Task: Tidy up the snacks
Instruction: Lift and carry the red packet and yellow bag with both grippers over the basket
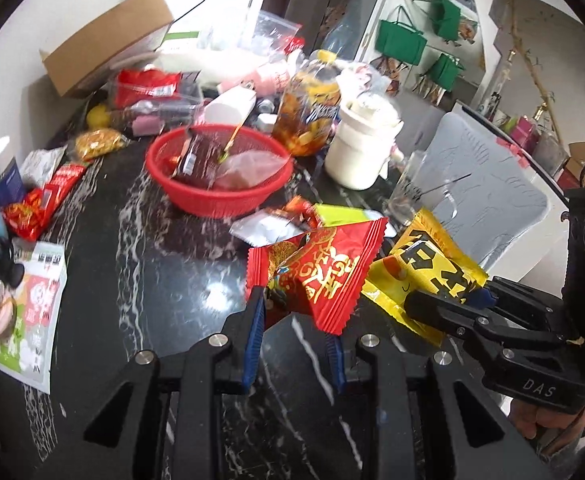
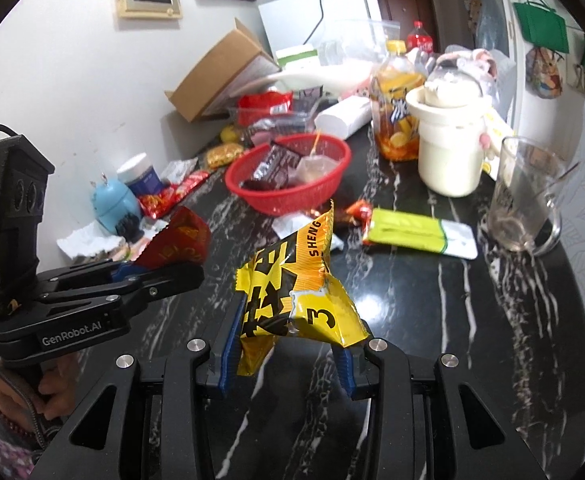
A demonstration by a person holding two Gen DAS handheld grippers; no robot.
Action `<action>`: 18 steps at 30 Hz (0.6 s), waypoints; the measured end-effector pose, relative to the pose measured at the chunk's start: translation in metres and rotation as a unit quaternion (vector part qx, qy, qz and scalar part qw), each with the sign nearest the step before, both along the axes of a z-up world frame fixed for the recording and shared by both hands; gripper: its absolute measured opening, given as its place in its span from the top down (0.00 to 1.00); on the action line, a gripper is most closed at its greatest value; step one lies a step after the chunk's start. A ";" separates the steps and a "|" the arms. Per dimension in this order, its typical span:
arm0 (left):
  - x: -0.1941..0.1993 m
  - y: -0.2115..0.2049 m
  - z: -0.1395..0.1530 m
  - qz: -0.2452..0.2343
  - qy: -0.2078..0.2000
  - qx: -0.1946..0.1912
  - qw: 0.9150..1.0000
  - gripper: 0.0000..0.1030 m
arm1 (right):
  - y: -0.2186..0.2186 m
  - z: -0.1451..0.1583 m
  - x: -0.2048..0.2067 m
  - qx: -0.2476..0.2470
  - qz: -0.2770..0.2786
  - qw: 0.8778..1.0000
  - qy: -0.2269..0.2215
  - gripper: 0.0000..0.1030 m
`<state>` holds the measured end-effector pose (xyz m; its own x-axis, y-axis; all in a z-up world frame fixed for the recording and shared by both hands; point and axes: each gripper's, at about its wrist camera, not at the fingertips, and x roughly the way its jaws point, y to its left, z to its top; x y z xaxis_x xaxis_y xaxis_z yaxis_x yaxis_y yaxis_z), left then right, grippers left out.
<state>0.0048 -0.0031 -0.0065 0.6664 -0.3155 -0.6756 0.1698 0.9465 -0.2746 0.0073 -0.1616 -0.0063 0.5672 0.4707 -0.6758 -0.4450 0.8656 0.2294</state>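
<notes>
1. A red packet (image 1: 320, 276) is gripped by the closed left tool (image 1: 296, 320), and a yellow packet (image 2: 296, 292) by the closed right tool (image 2: 288, 344); both are held above the table (image 2: 412, 300).
2. The carrying step is judged in hand.
3. Next, release over the red basket (image 2: 288, 200) beyond is called for.

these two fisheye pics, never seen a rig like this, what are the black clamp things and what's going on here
The black clamps are hand-held two-finger grippers; a person holds one in each hand. Each carries a camera looking forward along its fingers, so one picture comes from the left gripper and one from the right gripper. Each gripper also shows at the edge of the other's picture. The left is shut on a red snack packet, the right on a yellow snack packet. Ahead on the black marble table sit a red basket with a few packets inside, a white crock, a glass mug and scattered snacks.
</notes>
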 end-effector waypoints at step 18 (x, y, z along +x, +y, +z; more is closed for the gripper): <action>0.040 0.005 0.058 0.007 -0.087 0.002 0.996 0.73 | 0.011 0.054 0.041 0.000 0.025 0.998 -0.062 0.63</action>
<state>0.0451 0.0020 0.0516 0.7778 -0.3032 -0.5505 0.2011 0.9499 -0.2391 0.0486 -0.1506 0.0473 0.6223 0.5000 -0.6022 -0.5124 0.8418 0.1694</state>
